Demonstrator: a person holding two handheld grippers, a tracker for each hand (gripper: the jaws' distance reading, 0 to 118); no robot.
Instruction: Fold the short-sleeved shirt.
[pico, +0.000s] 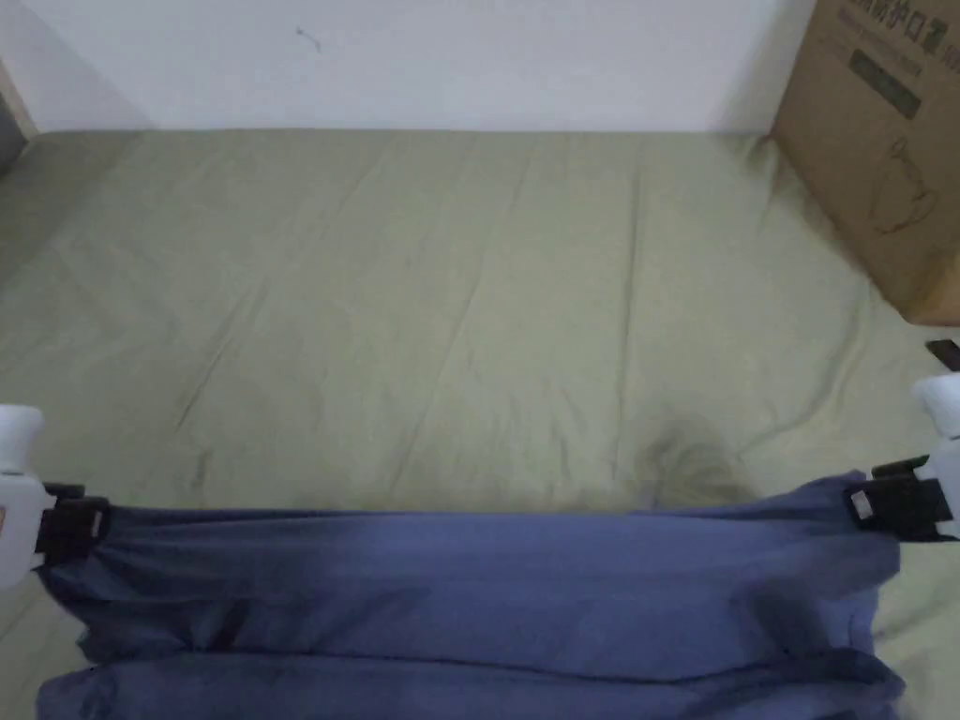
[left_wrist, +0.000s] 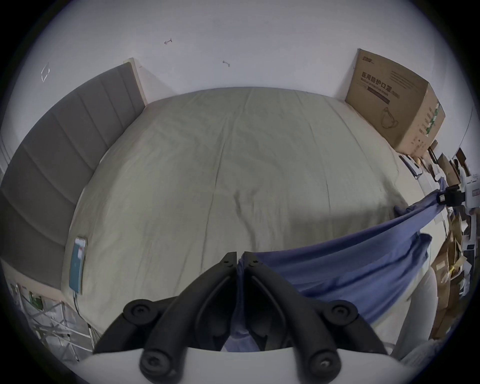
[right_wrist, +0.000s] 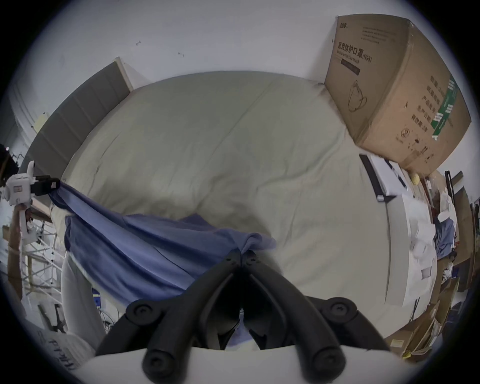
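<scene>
Shirt (pico: 469, 591), soft blue knit, hangs stretched across the bottom of the head view, above a creased olive sheet (pico: 450, 309). Left gripper (left_wrist: 241, 256) and right gripper (right_wrist: 242, 256), matte black plastic, each pinch a bunched corner between closed jaws. A printed brown cardboard box (pico: 891, 141) sits upper right; its lettering is blurred.

The cardboard box (right_wrist: 394, 85), at the upper right of the right gripper view, bears a line of large dark Chinese characters on its front face, ending in "(N95)", above a line drawing of a face mask. Its side face carries columns of smaller Chinese print and a green strip, too small to make out.
</scene>
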